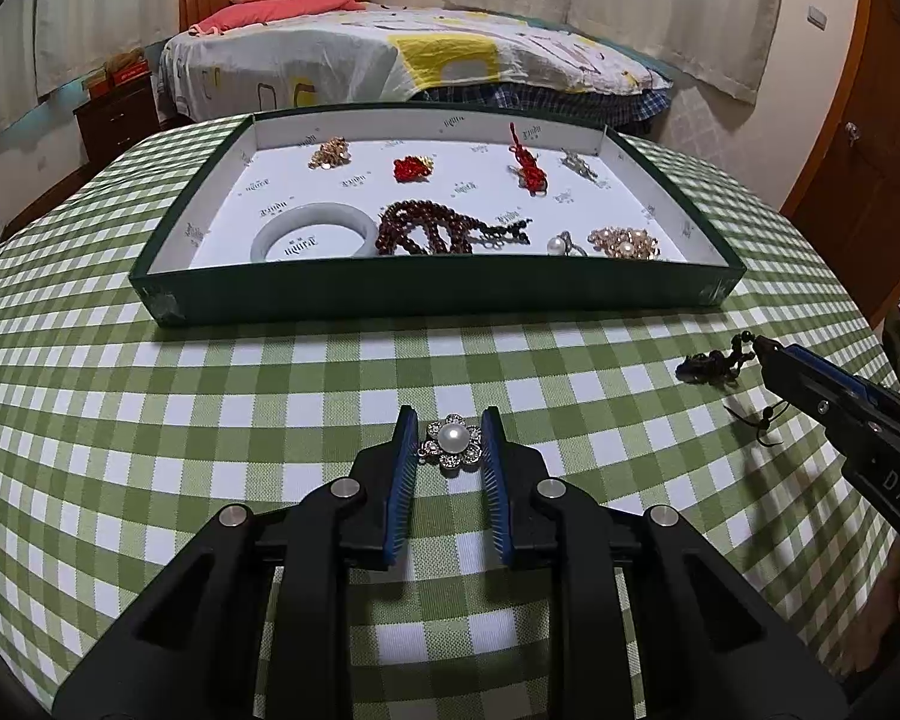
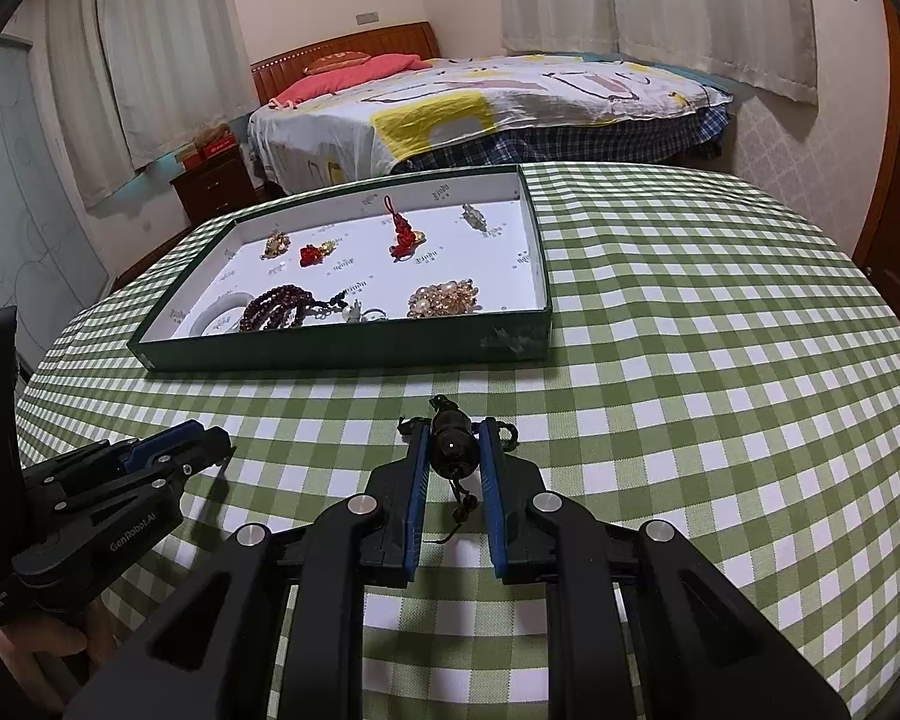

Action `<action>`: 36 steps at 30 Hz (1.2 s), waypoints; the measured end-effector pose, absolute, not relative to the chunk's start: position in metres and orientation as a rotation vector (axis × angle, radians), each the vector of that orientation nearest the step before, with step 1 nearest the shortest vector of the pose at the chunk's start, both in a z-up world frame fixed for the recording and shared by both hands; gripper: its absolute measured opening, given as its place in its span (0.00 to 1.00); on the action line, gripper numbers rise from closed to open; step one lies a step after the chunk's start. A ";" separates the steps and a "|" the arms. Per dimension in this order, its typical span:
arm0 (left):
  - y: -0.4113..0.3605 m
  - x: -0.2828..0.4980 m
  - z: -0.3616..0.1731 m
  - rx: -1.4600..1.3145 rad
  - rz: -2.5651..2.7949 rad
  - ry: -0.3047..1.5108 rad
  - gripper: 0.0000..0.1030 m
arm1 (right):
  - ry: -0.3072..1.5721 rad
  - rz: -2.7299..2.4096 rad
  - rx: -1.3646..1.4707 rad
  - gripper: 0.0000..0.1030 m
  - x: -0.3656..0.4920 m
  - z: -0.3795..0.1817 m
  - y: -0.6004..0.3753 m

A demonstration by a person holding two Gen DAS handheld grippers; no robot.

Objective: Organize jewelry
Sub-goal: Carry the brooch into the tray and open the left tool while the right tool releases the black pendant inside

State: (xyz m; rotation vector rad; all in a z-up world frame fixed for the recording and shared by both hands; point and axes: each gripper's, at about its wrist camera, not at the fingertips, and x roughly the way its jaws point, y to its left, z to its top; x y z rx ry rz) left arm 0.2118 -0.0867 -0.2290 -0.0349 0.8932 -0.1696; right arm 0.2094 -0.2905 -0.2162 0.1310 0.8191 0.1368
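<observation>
A pearl flower brooch (image 1: pixel 452 441) lies on the green checked tablecloth between the fingers of my left gripper (image 1: pixel 450 441), which close against its sides. My right gripper (image 2: pixel 453 443) closes on a dark bead pendant (image 2: pixel 452 447) with a black cord; it also shows in the left wrist view (image 1: pixel 714 365). The green tray (image 1: pixel 426 294) with a white lining stands farther back and holds a jade bangle (image 1: pixel 317 232), a brown bead string (image 1: pixel 432 228), red ornaments, gold pieces and a pearl cluster (image 1: pixel 625 242).
The table (image 2: pixel 690 360) is covered with a green checked cloth. A bed (image 1: pixel 402 54), a nightstand (image 1: pixel 117 114) and a wooden door (image 1: pixel 870 138) stand beyond the table. The left gripper shows at the left of the right wrist view (image 2: pixel 210 450).
</observation>
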 end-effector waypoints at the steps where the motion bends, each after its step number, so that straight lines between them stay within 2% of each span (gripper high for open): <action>1: -0.086 0.211 -0.228 -0.035 -0.169 0.890 0.21 | 0.817 0.137 0.130 0.17 0.209 -0.215 -0.290; 10: -0.077 0.201 -0.208 -0.038 -0.170 0.833 0.21 | 0.758 0.148 0.116 0.17 0.203 -0.193 -0.285; 22: -0.054 0.188 -0.140 -0.074 -0.162 0.663 0.21 | 0.671 0.176 0.109 0.17 0.198 -0.154 -0.275; 36: -0.026 0.201 -0.097 -0.082 -0.133 0.533 0.21 | 0.535 0.223 0.074 0.17 0.227 -0.105 -0.250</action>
